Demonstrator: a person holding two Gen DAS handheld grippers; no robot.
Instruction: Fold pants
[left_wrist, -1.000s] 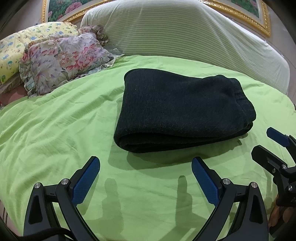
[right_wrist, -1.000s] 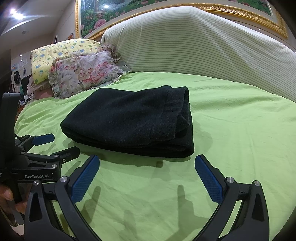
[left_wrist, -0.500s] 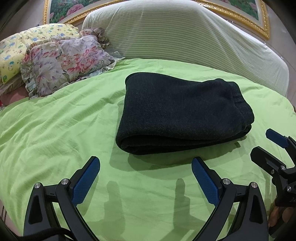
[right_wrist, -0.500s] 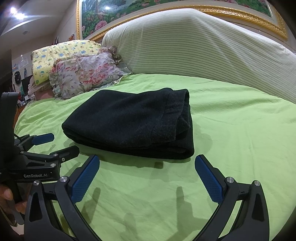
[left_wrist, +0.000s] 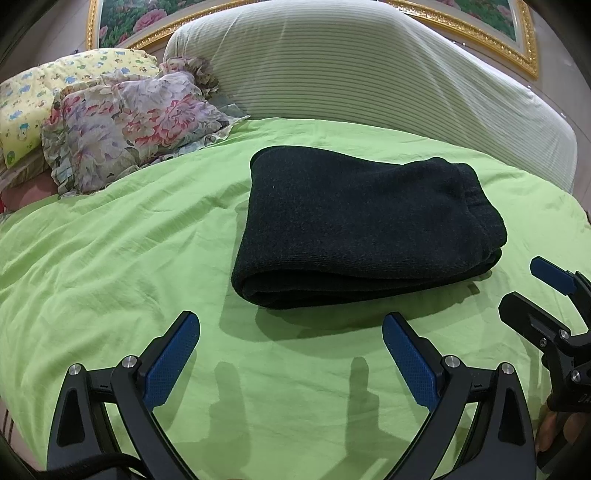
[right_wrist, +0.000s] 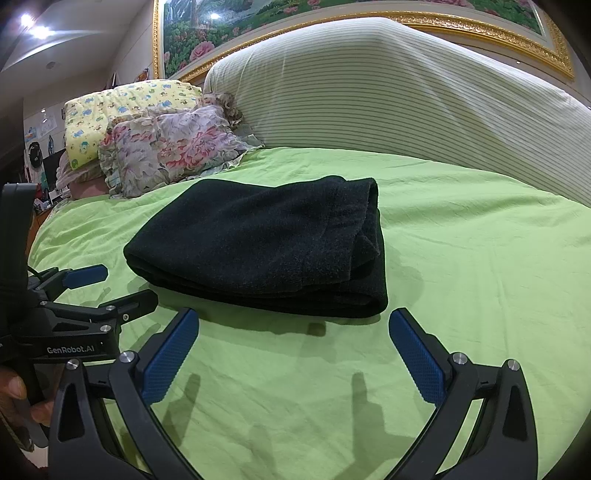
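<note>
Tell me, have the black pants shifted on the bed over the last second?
No. The folded pants keep their spot on the green sheet, same gap to the floral pillow; only the cameras drift slightly.

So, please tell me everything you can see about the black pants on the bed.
The black pants are one dark, thick, fuzzy-looking garment, folded into a flat, roughly rectangular bundle of several layers. A rounded fold faces the cameras; the layered edges show at the right end. They lie flat on the green bedsheet, in front of the striped headboard cover, apart from the floral pillow. Neither tool touches them; both are open and short of the bundle.
</note>
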